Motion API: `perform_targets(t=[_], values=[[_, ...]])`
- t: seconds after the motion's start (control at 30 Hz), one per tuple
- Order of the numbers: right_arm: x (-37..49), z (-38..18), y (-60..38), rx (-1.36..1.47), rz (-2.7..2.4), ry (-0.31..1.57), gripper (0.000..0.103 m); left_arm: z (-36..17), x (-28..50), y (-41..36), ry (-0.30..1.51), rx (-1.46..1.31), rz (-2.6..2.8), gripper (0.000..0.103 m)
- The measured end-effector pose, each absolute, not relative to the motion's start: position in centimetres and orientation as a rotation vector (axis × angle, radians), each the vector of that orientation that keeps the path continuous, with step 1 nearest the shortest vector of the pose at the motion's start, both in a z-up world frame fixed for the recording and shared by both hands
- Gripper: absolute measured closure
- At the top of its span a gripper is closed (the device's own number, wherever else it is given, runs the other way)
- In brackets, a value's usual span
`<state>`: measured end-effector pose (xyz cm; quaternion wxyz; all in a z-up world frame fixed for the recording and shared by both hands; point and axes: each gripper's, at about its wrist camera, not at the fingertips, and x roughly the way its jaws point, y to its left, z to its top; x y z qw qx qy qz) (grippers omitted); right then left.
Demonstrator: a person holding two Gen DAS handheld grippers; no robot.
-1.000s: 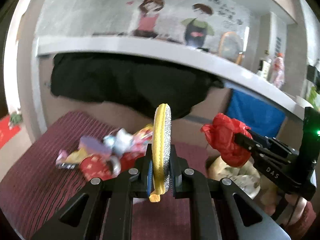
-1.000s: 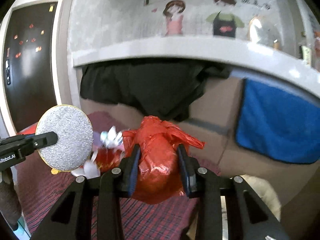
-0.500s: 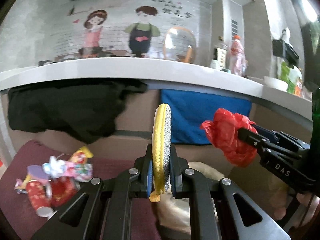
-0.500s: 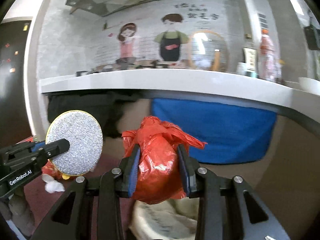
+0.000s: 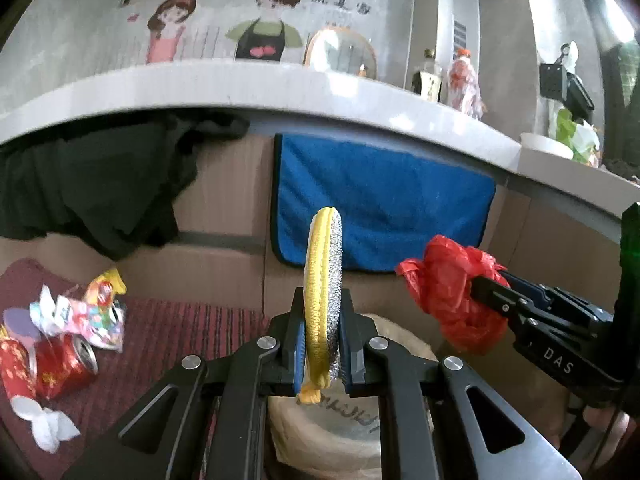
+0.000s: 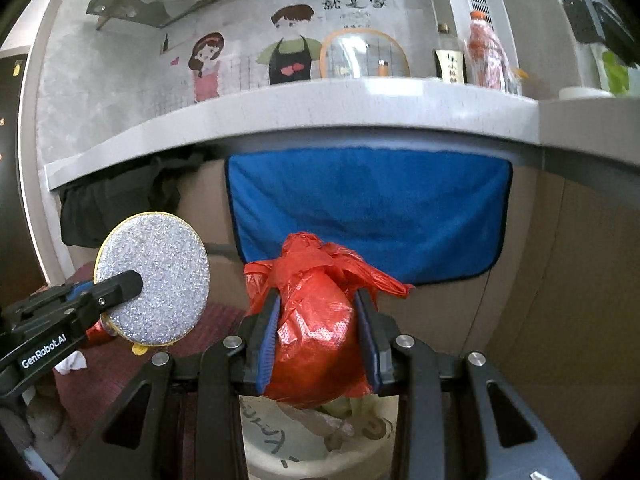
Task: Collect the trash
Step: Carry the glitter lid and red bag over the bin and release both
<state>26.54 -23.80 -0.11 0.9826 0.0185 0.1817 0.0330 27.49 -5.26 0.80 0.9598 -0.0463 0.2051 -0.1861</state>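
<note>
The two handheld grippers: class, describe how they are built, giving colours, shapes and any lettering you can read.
Both are black, with two long flat arms cut by triangular holes and dotted with round silver screws. Blue pads line the inside of the jaws. The left gripper carries white lettering "GenRobot.AI" on its side. The right gripper shows white letters "DAS", and a green light glows on its upright black body.

The left gripper is clamped edge-on around a round scrubbing pad. Beside it, the right gripper squeezes a crumpled red plastic bag, both pointing slightly downward.
</note>
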Motion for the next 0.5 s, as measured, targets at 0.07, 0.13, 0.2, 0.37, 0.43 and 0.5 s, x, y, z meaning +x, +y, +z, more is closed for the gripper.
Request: perform_targets(t=[0.07, 0.13, 0.2, 0.37, 0.43, 0.5], values=[[26.9, -0.8, -24.0, 0.042, 0.064, 0.376, 0.070, 0.1, 27.8, -5.6, 0.428, -0.088, -0.377, 0.089], [27.3, -1.4, -24.4, 0.062, 0.067, 0.390, 0.070, -0.6, 28.0, -6.0, 0.441, -0.083, -0.382, 0.089], [27.7, -1.9, -24.7, 0.078, 0.074, 0.401, 0.070, -1.2, 28.2, -6.3, 0.450, -0.081, -0.383, 0.089], [28.7, -2.9, -25.2, 0.096, 0.078, 0.420, 0.070, -2.6, 28.9, -6.8, 0.485, -0.083, -0.386, 0.089], [29.3, -3.4, -25.4, 0.105, 0.078, 0.434, 0.070, -3.1, 29.3, -6.9, 0.501, -0.083, -0.387, 0.089], [29.8, -3.8, -25.5, 0.118, 0.083, 0.448, 0.070, -3.7, 29.9, -7.0, 0.525, -0.091, -0.395, 0.089]])
